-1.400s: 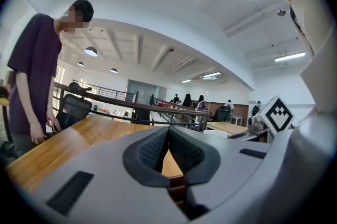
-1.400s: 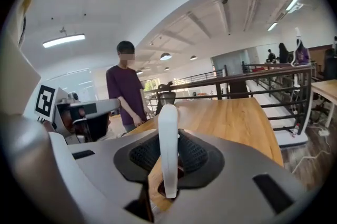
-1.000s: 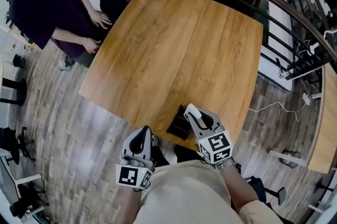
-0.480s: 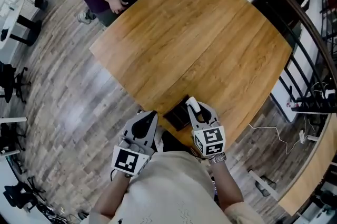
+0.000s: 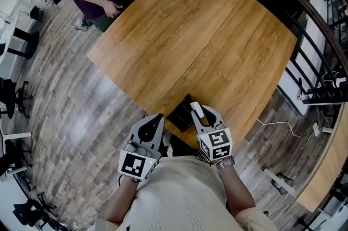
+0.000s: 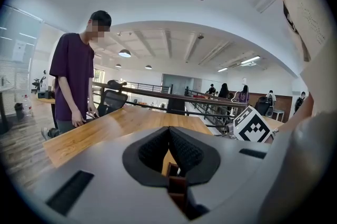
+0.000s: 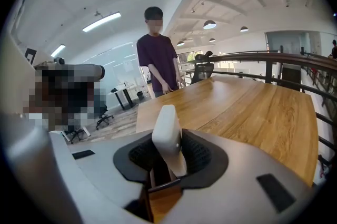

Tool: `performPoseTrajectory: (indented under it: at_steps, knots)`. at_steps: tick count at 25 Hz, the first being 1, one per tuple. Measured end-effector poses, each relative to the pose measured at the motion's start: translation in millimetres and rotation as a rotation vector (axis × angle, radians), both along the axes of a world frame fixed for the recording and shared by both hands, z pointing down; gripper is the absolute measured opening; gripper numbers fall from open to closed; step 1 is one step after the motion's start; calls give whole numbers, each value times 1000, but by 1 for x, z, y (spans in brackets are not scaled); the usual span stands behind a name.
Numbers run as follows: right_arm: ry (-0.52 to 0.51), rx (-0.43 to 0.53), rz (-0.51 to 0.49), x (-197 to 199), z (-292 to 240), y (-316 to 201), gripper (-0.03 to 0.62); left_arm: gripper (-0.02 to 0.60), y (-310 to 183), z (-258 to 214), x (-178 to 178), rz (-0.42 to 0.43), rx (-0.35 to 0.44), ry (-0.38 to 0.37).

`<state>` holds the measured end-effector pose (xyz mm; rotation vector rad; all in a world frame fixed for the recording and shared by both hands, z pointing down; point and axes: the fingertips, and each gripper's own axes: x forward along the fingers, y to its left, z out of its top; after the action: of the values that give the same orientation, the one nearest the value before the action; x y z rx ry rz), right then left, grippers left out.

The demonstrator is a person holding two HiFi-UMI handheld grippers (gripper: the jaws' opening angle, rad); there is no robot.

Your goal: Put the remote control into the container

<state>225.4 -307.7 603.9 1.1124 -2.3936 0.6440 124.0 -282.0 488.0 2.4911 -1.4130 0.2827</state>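
Right gripper (image 5: 194, 111): my jaws clamp the white remote control (image 7: 167, 136), upright, above the black container (image 5: 180, 116)
Container: at the table (image 5: 206, 45) near edge
Left gripper (image 5: 156, 118): my jaws pressed together, just off that edge

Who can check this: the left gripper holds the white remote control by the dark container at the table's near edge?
Wrong gripper: the right gripper holds the white remote control, as the right gripper view shows. It is by the dark container at the table's near edge.
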Motion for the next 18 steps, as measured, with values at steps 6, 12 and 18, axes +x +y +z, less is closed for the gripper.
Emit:
performPoseTrajectory:
  at_steps: [6,12,18]
  knots:
    - [-7,-29,10,6,7,6,107,11,0,6,13,36,-2,6]
    - [-52,-11,46,12,-4,8,115,11,0,6,13,51,5,-1]
    - [-135,91,119,16,-49,-3,114,11,1,1,7,45,16,7]
